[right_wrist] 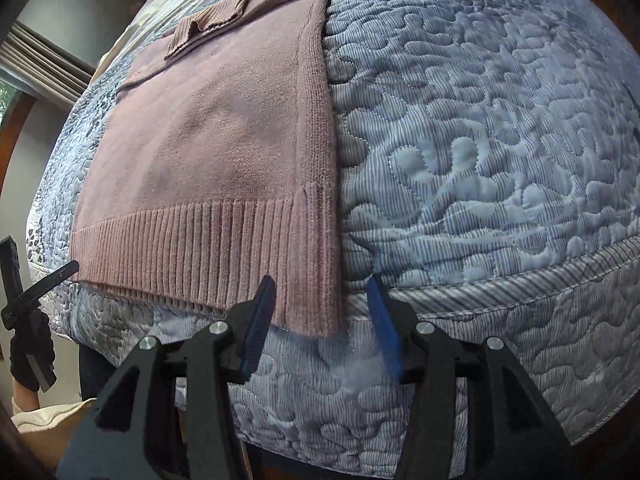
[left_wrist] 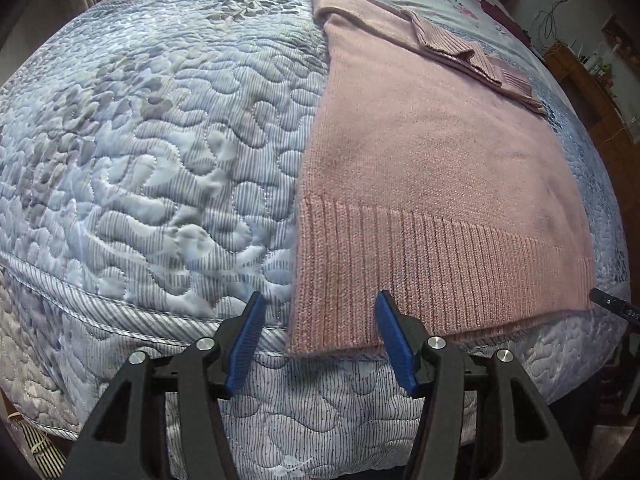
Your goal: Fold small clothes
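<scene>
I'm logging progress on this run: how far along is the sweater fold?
Done: the pink sweater lies flat on the quilted bed cover, sleeves folded in across its top. In hand: nothing; the left gripper and the right gripper are open at the ribbed hem corners. Left: folding the body up.

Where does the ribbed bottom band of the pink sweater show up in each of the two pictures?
Left wrist view: the ribbed hem runs across the lower right, above the open left gripper.
Right wrist view: the hem lies lower left, above the open right gripper.
Shared landmark: the bunched sleeve cuff.
</scene>
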A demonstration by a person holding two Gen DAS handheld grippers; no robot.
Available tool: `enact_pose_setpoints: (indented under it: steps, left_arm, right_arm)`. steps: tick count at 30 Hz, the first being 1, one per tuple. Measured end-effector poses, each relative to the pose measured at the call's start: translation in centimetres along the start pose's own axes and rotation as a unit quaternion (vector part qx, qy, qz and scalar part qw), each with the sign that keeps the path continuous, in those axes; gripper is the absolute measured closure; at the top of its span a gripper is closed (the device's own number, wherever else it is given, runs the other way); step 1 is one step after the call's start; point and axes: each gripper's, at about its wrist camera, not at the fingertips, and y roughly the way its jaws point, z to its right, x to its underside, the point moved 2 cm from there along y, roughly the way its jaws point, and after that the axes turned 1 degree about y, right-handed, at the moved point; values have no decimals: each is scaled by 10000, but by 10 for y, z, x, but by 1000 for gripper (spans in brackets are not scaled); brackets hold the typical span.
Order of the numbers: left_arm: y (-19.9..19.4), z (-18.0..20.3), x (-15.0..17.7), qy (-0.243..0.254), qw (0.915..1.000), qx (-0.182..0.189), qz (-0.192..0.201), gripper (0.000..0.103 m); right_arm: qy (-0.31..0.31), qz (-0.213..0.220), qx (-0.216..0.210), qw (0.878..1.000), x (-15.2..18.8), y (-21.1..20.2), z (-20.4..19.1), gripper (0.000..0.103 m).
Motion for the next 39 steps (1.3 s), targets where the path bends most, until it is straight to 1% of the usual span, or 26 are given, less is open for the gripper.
enact_pose_setpoints:
  steps: [3, 6, 7, 9, 12, 13, 14, 16, 19, 22, 23, 26, 28, 31, 36, 39]
  left_arm:
    - [1, -3, -2, -216, 9996, 193, 24, 43]
    - [1, 0, -4, -294, 9983, 511, -3, 45]
    - [2, 0, -4, -317, 9980, 544, -22, 45]
    - [6, 1, -4, -339, 9982, 494, -69, 45]
    - [8, 0, -4, -433, 9976, 539, -44, 45]
    - [7, 0, -4, -432, 9975, 554, -33, 47]
    - [6, 1, -3, -420, 9975, 575, -33, 53]
    - [4, 1, -2, -408, 9976, 564, -40, 60]
    - [2, -1, 0, -422, 9977, 537, -9, 66]
    - [-1, -3, 1, -455, 9974, 556, 38, 75]
    - [-3, -4, 1, -438, 9975, 556, 56, 82]
    - [-10, -7, -1, -457, 9965, 695, 105, 90]
    - [-19, -10, -4, -517, 9946, 875, 194, 91]
    - [-32, -9, -15, -548, 9921, 1066, 367, 91]
    - [-49, -3, -41, -524, 9886, 1241, 676, 91]
    - [-55, -4, -62, -560, 9879, 1183, 835, 92]
  right_arm:
    - [11, -26, -60, 10000, -1, 3, -1, 55]
    - [-76, -100, -188, 9997, -1, 5, -8, 63]
    - [-88, -134, -239, 9996, -2, 6, -10, 63]
    - [-114, -148, -198, 9996, -2, 8, -11, 63]
    - [-78, -147, -211, 9996, -1, 8, -10, 64]
    - [-99, -147, -195, 9997, -1, 8, -11, 66]
    - [-122, -150, -175, 9997, 0, 8, -11, 69]
    - [-115, -189, -225, 9995, 1, 8, -10, 86]
    - [-55, -212, -342, 9992, 3, 8, -9, 91]
    - [-66, -195, -391, 9990, 6, 5, -10, 93]
    - [-61, -185, -439, 9988, 6, 3, -11, 93]
    - [62, -140, -821, 9965, 3, -8, -10, 94]
    - [183, -74, -1148, 9932, -1, -18, -9, 94]
    - [302, 51, -1460, 9888, -12, -34, -9, 94]
    - [441, 265, -1780, 9827, -37, -58, -9, 94]
    - [560, 367, -1808, 9812, -58, -66, -6, 94]
